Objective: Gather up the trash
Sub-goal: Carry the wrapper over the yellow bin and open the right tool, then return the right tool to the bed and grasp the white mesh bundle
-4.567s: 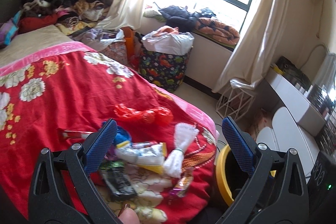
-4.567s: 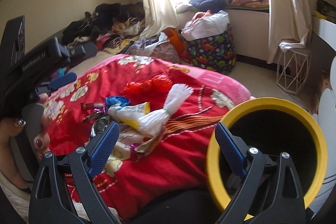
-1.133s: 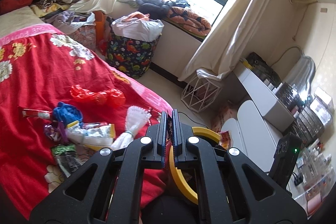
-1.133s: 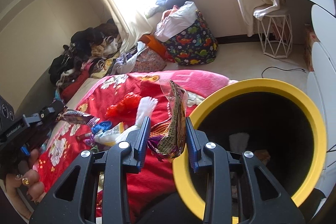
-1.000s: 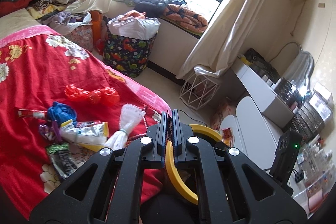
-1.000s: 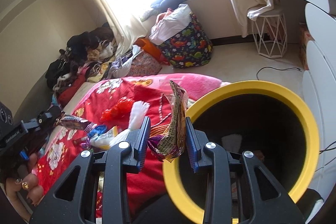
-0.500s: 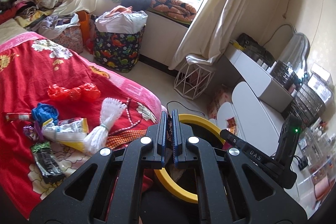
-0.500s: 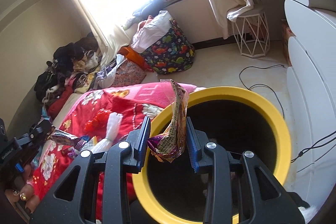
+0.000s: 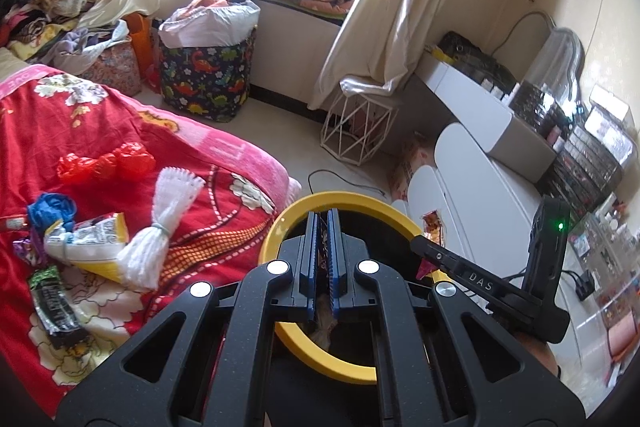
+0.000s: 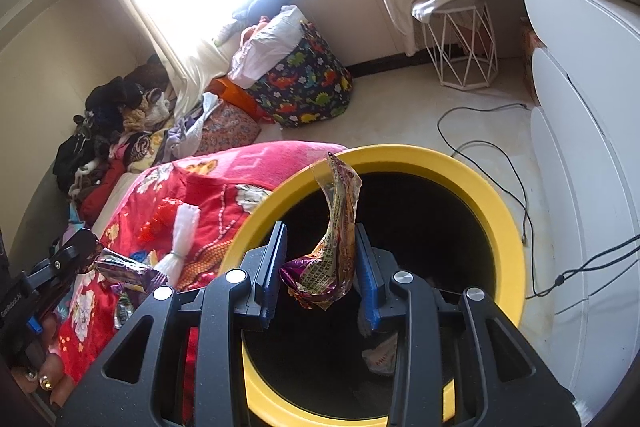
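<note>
Directly over the yellow-rimmed bin (image 10: 508, 255), a crumpled snack wrapper (image 10: 334, 259) hung clamped in the right gripper (image 10: 322, 281). Beside it, the left gripper (image 9: 323, 259) pinched another wrapper (image 10: 128, 273); more litter lay on the red blanket (image 9: 80, 131) left of the bin.

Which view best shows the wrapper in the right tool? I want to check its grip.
The right wrist view: the crumpled wrapper fills the gap in the right tool, over the yellow bin. The left wrist view shows only its tip.
</note>
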Demonstrator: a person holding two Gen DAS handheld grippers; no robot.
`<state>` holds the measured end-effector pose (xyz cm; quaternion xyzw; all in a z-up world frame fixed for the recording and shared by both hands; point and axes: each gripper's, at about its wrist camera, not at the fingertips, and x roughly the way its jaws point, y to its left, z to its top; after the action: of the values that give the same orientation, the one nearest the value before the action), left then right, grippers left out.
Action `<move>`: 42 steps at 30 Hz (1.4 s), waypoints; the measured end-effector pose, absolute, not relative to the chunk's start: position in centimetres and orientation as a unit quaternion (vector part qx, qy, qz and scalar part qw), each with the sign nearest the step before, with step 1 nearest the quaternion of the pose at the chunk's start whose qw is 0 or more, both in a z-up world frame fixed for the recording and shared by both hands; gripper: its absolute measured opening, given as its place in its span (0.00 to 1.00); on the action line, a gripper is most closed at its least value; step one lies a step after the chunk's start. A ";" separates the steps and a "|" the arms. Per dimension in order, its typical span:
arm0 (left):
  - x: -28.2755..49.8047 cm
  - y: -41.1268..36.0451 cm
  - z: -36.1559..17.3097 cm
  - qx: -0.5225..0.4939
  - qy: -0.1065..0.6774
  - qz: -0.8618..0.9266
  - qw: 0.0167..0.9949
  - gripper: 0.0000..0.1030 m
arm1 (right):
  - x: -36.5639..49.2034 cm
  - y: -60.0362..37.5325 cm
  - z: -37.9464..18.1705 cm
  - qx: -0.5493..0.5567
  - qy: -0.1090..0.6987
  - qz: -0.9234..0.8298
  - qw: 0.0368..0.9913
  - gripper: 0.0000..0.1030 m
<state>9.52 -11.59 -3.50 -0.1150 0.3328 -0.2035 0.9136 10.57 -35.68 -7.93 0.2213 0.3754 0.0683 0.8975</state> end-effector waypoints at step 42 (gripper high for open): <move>9.8 -8.5 -2.9 -0.109 0.299 -0.139 0.938 0.89 | 9.7 -32.4 -5.6 0.189 0.350 0.092 0.913 0.74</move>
<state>9.79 -8.55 -2.94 -0.1090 0.2993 -0.1385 0.9378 9.67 -32.40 -5.64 0.1888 0.3501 0.0917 0.9129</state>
